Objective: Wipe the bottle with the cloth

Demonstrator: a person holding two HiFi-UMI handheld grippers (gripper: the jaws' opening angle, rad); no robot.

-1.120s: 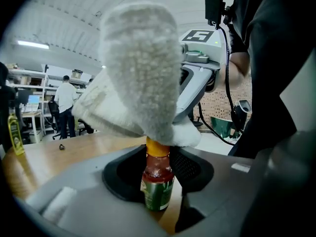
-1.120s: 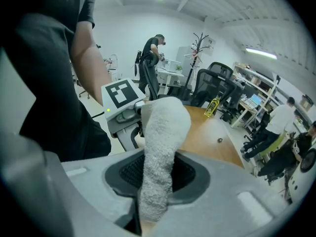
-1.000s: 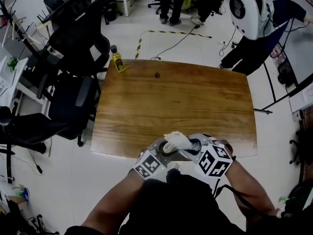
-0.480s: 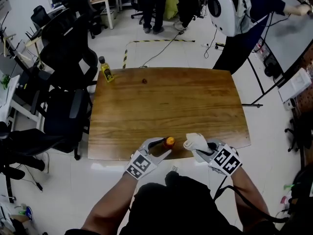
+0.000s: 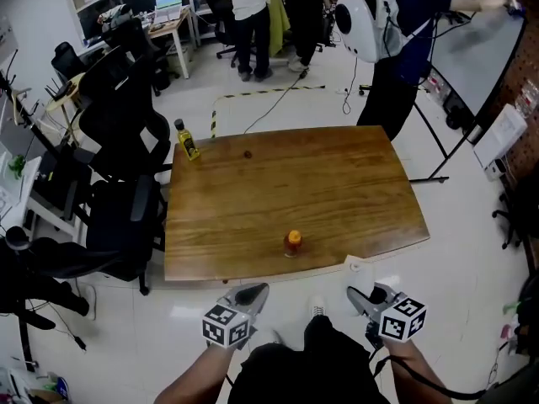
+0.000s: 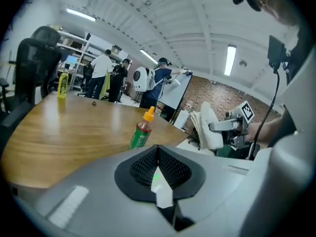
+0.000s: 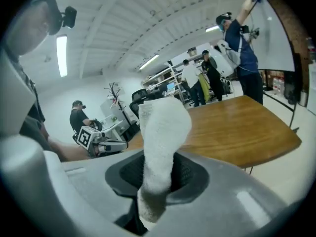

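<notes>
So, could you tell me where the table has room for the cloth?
The table is bare over its right half and in the middle between the orange-capped bottle at the near edge and the yellow bottle far left. Nowhere is crowded.

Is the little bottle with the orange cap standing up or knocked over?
Standing up. The bottle rests on its base on the table, with its orange cap on top.
</notes>
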